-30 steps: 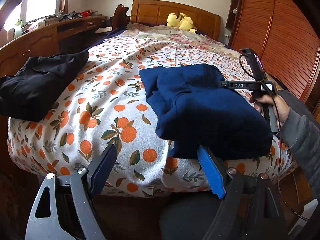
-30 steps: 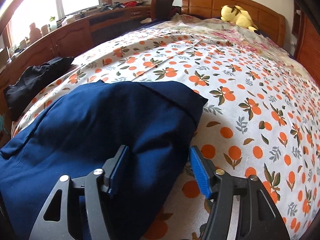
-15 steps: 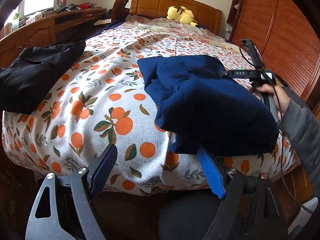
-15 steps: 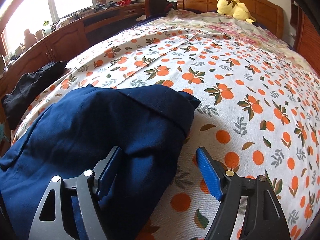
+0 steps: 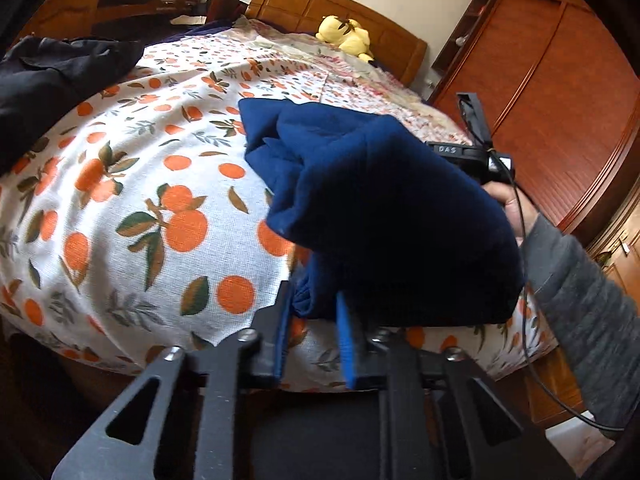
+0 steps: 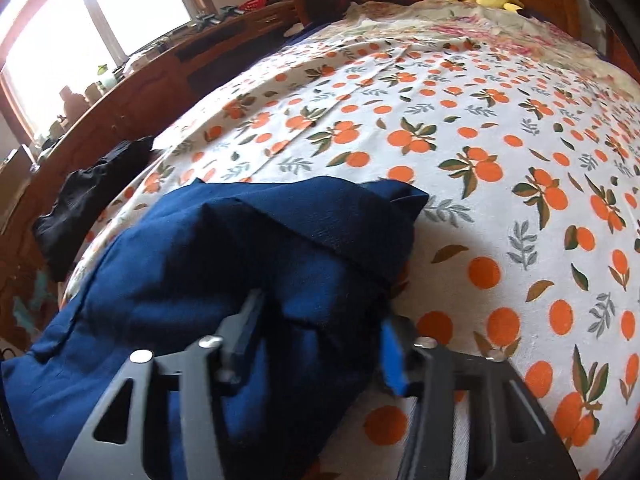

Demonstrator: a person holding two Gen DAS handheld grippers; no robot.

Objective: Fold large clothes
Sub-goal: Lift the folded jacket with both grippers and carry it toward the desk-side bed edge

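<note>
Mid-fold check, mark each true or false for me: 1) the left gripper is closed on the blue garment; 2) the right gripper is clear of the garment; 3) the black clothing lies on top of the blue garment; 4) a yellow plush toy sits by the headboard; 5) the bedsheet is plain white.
1) True. The left gripper is shut on a bunched edge of the navy blue garment at the foot of the bed.
2) False. The right gripper has the garment's fabric between its fingers.
3) False. The black clothing lies apart, at the bed's left edge.
4) True. The yellow plush toy rests against the wooden headboard.
5) False. The bedsheet is printed with oranges and leaves.
</note>
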